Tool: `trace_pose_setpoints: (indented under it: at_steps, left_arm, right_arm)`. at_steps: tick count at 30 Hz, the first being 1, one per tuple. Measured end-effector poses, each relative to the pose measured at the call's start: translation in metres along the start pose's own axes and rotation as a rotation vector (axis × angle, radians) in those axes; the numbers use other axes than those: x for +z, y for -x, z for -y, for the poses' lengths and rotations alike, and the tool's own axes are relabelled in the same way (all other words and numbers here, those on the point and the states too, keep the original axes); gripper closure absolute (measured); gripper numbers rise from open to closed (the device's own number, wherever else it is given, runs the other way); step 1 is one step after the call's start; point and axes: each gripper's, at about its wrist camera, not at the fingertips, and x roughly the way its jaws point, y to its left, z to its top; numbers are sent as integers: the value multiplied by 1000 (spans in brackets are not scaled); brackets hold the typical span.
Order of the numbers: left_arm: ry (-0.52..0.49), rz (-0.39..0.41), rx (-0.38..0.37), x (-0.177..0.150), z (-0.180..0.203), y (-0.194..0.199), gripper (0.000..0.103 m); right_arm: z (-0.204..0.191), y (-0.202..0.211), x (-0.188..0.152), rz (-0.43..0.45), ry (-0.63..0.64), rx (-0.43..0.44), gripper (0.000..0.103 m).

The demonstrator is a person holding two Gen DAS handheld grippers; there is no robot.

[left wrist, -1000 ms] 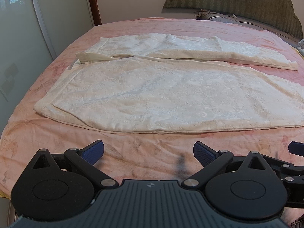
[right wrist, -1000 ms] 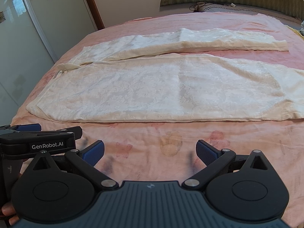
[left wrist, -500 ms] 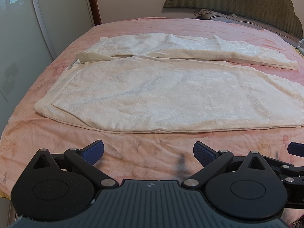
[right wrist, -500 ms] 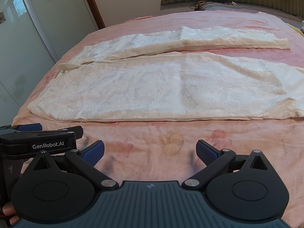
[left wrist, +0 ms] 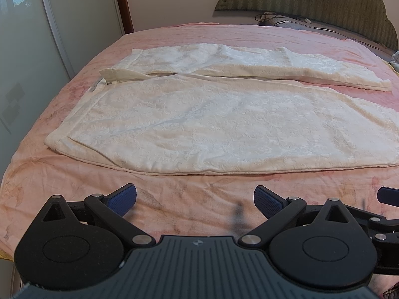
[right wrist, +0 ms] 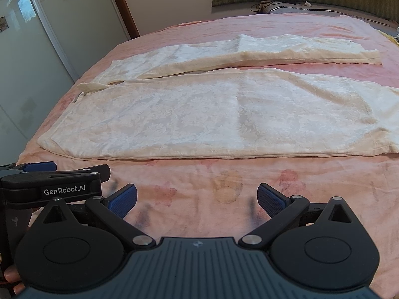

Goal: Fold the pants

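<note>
Where the pink bedspread (left wrist: 174, 37) covers the bed from its near edge to the headboard (left wrist: 311, 2), the cream pants (left wrist: 224, 124) lie spread flat across the middle, waistband toward the bed's left edge and leg ends toward its right edge. The nearer leg lies broad and smooth, parallel to the near edge with a strip of bare bedspread before it; the farther leg (right wrist: 274, 47) is narrower, angled slightly away, so a pink wedge shows between the two legs toward the right edge. At the waistband a small flap (left wrist: 119, 74) is turned over. Pale wardrobe doors (left wrist: 37, 62) stand beyond the left edge, and a cable (left wrist: 269, 16) lies by the headboard.

The left gripper (left wrist: 195, 200) hovers over the near edge, jaws released and wide apart, blue pads (left wrist: 123, 198) holding nothing and clear of the fabric. The right gripper (right wrist: 197, 200) hangs just beside it at the same edge, jaws likewise spread and empty, short of the pants.
</note>
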Motion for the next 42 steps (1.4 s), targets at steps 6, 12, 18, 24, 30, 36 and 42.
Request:
trace_pose_setpoints:
  at_steps: [6, 12, 18, 24, 30, 36, 42]
  left_arm:
    - [1, 1, 2, 0, 0, 0, 0]
    - [0, 1, 3, 0, 1, 0, 1]
    - [2, 6, 8, 2, 0, 0, 1]
    - [-2, 102, 30, 25, -15, 3, 1]
    - [59, 138, 57, 62, -46, -18, 1]
    - [106, 131, 130, 94, -76, -55, 1]
    - [161, 82, 154, 121, -96, -85, 1]
  right_arm:
    - [0, 0, 0, -1, -1, 3, 0]
    - [1, 0, 0, 0, -1, 2, 0]
    - [-2, 1, -1, 5, 4, 12, 0]
    - [-11, 13, 25, 225, 216, 86, 0]
    - [-31, -31, 88, 262, 534, 183, 0]
    - [-24, -124, 187, 126, 419, 376, 0]
    - [-28, -234, 285, 51, 296, 395, 0]
